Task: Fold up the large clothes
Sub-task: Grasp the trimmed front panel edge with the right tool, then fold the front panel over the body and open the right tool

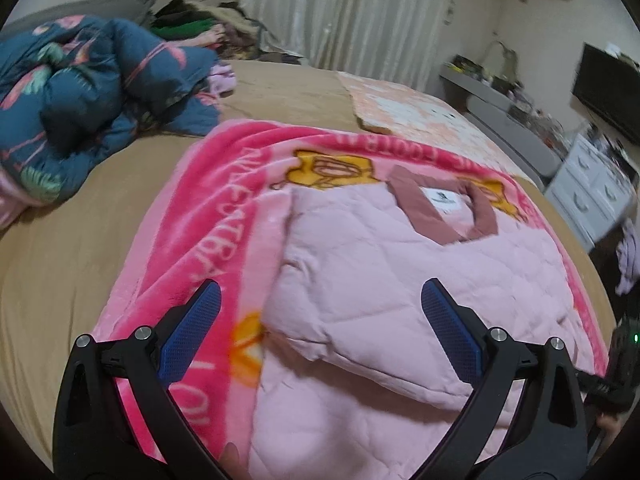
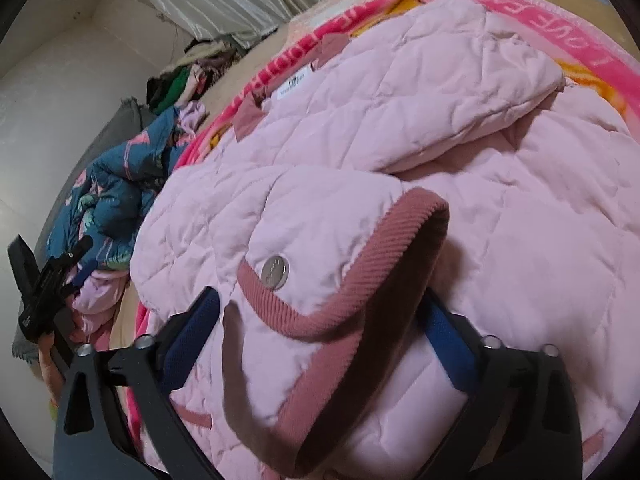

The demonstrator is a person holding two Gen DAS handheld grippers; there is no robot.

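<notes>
A pale pink quilted jacket (image 1: 400, 264) with dusty-rose trim lies on a bright pink blanket (image 1: 208, 220) on the bed. Its collar with a white label (image 1: 440, 200) points to the far side. One sleeve is folded across the body. My left gripper (image 1: 320, 320) is open and empty, hovering over the jacket's near left edge. In the right wrist view the jacket (image 2: 440, 120) fills the frame. My right gripper (image 2: 324, 320) has its jaws wide apart around a sleeve cuff (image 2: 344, 280) with a metal snap (image 2: 275, 272); the sleeve bulges between the fingers.
A crumpled blue floral duvet (image 1: 80, 100) lies at the bed's far left, with a pile of clothes (image 1: 192, 24) behind it. A tan sheet (image 1: 60, 260) covers the bed. White drawers (image 1: 592, 188) and a dark screen (image 1: 608, 84) stand at the right. Curtains (image 1: 340, 8) hang behind.
</notes>
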